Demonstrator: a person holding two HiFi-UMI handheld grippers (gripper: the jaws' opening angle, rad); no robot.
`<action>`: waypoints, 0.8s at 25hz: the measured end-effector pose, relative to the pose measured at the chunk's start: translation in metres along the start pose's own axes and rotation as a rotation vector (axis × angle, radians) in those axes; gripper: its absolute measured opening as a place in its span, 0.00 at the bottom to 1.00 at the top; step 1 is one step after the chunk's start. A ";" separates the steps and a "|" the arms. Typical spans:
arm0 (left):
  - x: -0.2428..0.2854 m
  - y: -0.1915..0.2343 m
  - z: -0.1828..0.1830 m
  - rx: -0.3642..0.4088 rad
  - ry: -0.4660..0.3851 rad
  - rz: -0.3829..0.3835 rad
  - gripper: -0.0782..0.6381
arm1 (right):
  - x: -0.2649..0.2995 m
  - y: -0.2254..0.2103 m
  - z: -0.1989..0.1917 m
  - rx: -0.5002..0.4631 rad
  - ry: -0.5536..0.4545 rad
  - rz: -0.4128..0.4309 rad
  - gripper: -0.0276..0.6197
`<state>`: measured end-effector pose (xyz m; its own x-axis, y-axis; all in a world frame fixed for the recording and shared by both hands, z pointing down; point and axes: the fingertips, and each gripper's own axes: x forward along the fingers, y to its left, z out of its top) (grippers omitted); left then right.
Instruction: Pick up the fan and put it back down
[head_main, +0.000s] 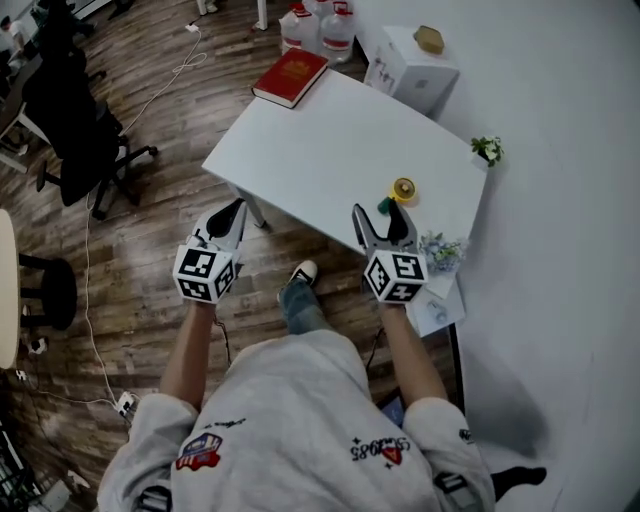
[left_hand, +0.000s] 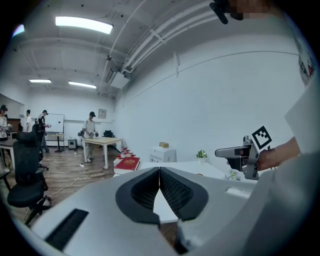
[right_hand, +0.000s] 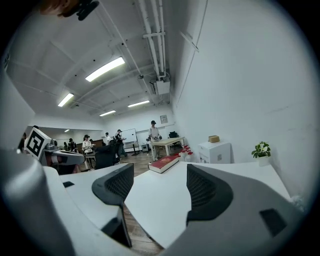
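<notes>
Right gripper (head_main: 380, 216), jaws wide apart and empty, beside the yellow fan (head_main: 403, 189) at the counter's (head_main: 330, 150) near edge. Left gripper (head_main: 236, 208) closed, empty. Risk: a glancing jaw could topple the fan.

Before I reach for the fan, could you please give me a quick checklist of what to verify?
1. Right claw open: ok, jaws apart, nothing between them.
2. Left claw out of the way: ok, shut, empty, short of the table.
3. Fan found: ok, on the table just ahead of the right claw in the head view.
4. Fan lined up between the jaws: not ok, the right gripper view does not show it.
5. Room around the fan: ok, potted plant and flowers stand apart from it.
6. Fan's pose: cannot tell, too small.
</notes>
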<state>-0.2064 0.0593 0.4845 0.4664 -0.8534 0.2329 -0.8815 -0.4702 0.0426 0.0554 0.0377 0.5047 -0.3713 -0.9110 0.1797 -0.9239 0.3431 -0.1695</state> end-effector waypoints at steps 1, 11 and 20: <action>0.015 0.005 0.004 0.006 0.004 -0.019 0.12 | 0.009 -0.005 0.000 0.007 0.002 -0.018 0.53; 0.197 0.021 0.070 0.045 0.012 -0.222 0.12 | 0.098 -0.109 0.053 0.030 -0.009 -0.202 0.53; 0.288 0.006 0.097 0.071 0.039 -0.374 0.12 | 0.115 -0.161 0.074 0.070 -0.026 -0.352 0.53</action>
<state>-0.0703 -0.2107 0.4573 0.7509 -0.6112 0.2503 -0.6429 -0.7632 0.0649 0.1682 -0.1391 0.4805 -0.0281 -0.9763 0.2147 -0.9859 -0.0084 -0.1673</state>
